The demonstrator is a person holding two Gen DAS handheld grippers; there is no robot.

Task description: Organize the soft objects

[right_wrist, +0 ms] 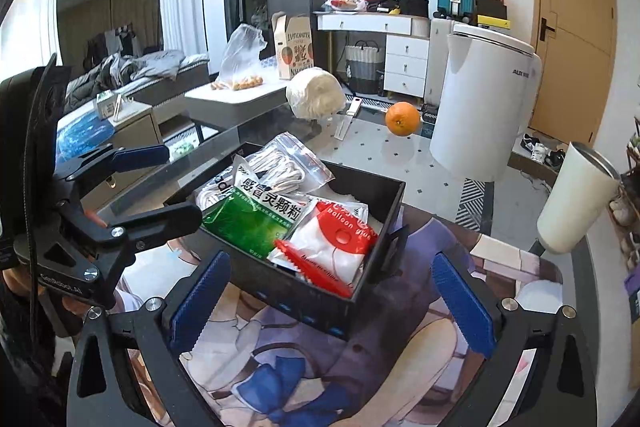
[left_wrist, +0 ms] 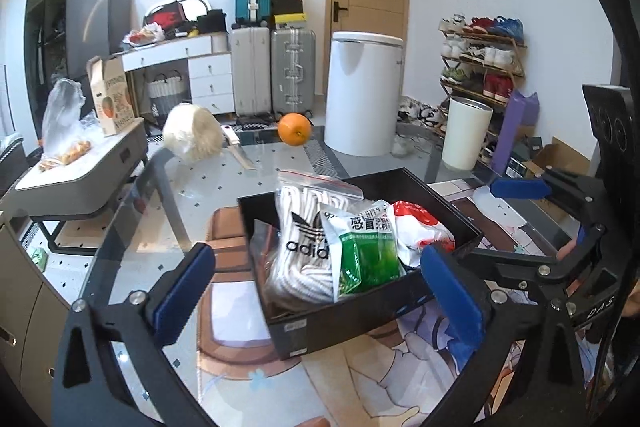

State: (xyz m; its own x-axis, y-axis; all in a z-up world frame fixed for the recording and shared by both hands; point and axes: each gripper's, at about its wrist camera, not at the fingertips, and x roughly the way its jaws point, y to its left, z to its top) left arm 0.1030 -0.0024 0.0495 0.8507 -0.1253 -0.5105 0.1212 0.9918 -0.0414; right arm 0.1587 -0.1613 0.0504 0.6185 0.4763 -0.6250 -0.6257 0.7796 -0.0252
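While both grippers hover wide open and empty, the black box (left_wrist: 404, 301) sits packed on the illustrated mat (right_wrist: 360, 367).
Inside lean a zip bag of white Adidas socks (left_wrist: 302, 247), a green medicine sachet (right_wrist: 256, 219) and a red-and-white balloon-glue packet (right_wrist: 340, 243); left gripper (left_wrist: 320, 291), right gripper (right_wrist: 332, 303); beyond, an orange (left_wrist: 295, 129).

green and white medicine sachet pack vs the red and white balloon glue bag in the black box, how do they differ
The green and white medicine sachet pack carries bold black Chinese characters; the red and white balloon glue bag has small English lettering on red. The sachet pack sits in the middle of the black box, against the zip bag of white adidas laces; the glue bag lies at the end away from the laces. Both are soft plastic packs already inside the box, untouched by either gripper.
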